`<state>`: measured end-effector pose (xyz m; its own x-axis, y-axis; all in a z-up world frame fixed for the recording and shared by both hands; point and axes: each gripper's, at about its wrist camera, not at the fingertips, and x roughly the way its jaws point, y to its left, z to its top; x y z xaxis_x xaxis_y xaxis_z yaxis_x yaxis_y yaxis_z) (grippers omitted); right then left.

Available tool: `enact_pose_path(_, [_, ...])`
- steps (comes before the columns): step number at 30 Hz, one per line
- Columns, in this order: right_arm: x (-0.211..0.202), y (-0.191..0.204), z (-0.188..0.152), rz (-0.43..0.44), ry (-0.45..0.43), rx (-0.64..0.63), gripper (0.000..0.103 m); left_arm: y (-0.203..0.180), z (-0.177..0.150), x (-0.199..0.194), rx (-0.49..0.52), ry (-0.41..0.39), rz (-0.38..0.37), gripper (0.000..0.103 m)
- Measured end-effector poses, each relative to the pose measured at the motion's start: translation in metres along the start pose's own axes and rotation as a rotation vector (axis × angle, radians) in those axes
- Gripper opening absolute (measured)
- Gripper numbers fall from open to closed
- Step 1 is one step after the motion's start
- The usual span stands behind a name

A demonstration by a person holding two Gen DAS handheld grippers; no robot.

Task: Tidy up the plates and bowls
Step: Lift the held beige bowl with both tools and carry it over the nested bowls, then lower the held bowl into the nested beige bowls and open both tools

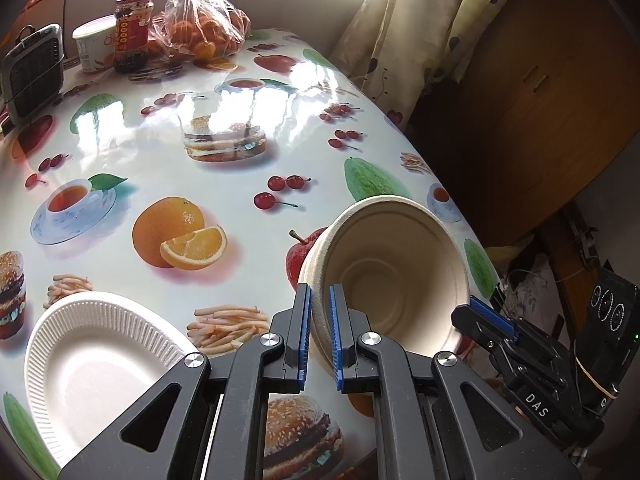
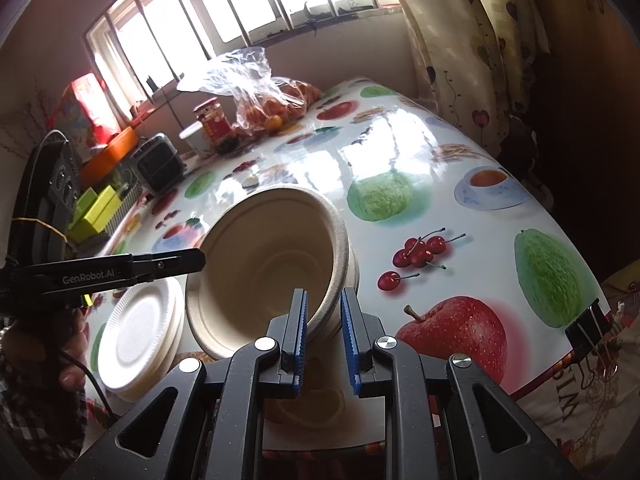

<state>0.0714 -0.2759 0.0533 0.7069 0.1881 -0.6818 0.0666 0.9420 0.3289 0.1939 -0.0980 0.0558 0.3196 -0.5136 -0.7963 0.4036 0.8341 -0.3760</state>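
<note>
Left claw, nearest the lens, clamped on the near rim of the tilted beige moulded-fibre bowl; right claw clamped on the opposite rim. The bowl appears raised over the fruit-print glossy surface, beside the stacked white ribbed paper plates. Step: probably separating nested bowls; next, pulling apart evenly. Legible: "GenRobot.AI", "DAS"

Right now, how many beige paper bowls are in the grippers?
2, nested and tilted: the outer beige paper bowl shows behind the inner bowl. Both hand-held grippers pinch the rim, left and right. More may be hidden inside.
</note>
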Motion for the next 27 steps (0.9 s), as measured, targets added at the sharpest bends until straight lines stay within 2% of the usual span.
enact_pose_path(17, [0.0041,-0.0011,0.0002,0.000,0.005,0.002,0.020,0.0012,0.0005,0.0013,-0.013,0.001,0.004,0.008])
enact_pose_path(27, [0.0064,-0.0001,-0.0032,0.005,0.001,0.002,0.035,0.0024,-0.0016,0.0010,-0.016,-0.008,0.007,0.011])
